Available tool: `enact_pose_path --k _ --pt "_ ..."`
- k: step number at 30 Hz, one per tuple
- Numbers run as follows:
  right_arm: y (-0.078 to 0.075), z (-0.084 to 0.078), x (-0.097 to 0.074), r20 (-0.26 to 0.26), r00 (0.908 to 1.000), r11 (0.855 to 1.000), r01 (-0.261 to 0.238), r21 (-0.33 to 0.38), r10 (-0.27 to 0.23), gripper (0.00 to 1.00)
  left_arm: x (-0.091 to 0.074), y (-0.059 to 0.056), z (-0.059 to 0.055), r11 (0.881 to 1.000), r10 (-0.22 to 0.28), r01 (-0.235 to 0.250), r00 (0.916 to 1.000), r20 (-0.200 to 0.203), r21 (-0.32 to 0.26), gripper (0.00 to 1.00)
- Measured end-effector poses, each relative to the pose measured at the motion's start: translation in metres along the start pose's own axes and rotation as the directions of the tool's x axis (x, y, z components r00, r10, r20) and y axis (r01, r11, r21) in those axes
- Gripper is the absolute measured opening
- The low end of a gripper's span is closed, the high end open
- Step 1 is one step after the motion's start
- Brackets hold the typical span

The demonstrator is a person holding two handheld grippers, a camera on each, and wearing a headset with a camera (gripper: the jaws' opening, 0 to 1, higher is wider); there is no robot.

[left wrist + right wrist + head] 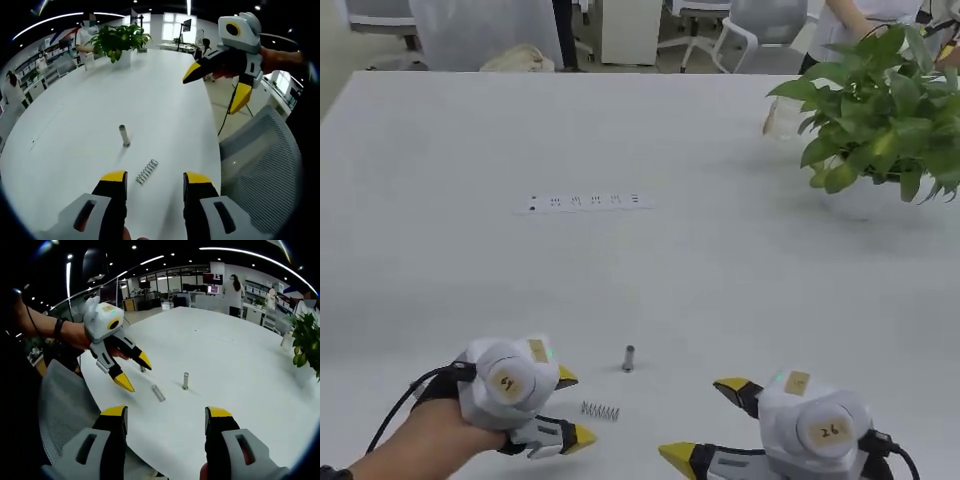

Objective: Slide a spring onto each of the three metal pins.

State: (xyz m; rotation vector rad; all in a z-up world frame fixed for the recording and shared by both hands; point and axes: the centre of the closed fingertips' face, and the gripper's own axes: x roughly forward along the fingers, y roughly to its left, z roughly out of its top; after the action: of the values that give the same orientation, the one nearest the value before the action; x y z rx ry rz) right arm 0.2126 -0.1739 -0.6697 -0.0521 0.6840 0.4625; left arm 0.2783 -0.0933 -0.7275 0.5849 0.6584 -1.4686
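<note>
— What stands on the white bench (740, 280)?
— A leafy plant (885, 105) in a white pot (860, 198), far right.
— And mid-bench?
— A flat white strip (585, 202) with small dark marks. Office chairs (760, 25) stand beyond the far edge.

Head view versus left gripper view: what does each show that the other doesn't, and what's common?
Head view, not the other: the left gripper's round labelled body, held in a hand. Left gripper view, not the other: a grey mesh chair beside the table. Both: the spring lying flat, one upright pin, the potted plant, the open right gripper.
</note>
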Motion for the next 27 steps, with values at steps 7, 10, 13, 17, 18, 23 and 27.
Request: enact_pose_path --k 7,10,13,17,18,23,27 --pt "-0.002 0.002 0.001 0.000 0.9999 1.000 -0.011 -0.001 0.011 0.61 0.015 0.005 -0.004 1.000 -0.004 0.004 0.9999 -0.016 -0.023 0.37" --pt "-0.002 0.002 0.003 -0.002 0.9999 1.000 -0.016 -0.004 0.016 0.61 0.023 0.007 -0.008 1.000 -0.006 0.005 0.9996 -0.029 -0.029 0.36" --pt "-0.001 0.003 0.004 -0.003 0.9998 1.000 -0.022 -0.006 0.022 0.61 0.031 0.006 -0.012 0.999 -0.014 0.013 0.9989 -0.044 -0.030 0.34" --pt "-0.001 0.003 0.005 -0.008 0.9995 1.000 -0.030 -0.010 0.029 0.61 0.040 0.006 -0.017 0.999 -0.024 0.022 0.9977 -0.063 -0.036 0.32" --pt "-0.001 0.003 0.005 -0.008 0.9995 0.999 -0.031 -0.010 0.031 0.61 0.042 0.006 -0.018 0.999 -0.025 0.022 0.9975 -0.066 -0.037 0.31" --pt "-0.002 0.002 0.006 -0.012 0.9993 0.999 -0.035 -0.012 0.034 0.61 0.048 0.007 -0.023 0.998 -0.027 0.023 0.9965 -0.079 -0.053 0.27" --pt "-0.003 0.002 0.005 -0.010 0.9993 0.999 -0.037 -0.009 0.037 0.61 0.052 0.006 -0.027 0.998 -0.032 0.027 0.9955 -0.089 -0.057 0.25"
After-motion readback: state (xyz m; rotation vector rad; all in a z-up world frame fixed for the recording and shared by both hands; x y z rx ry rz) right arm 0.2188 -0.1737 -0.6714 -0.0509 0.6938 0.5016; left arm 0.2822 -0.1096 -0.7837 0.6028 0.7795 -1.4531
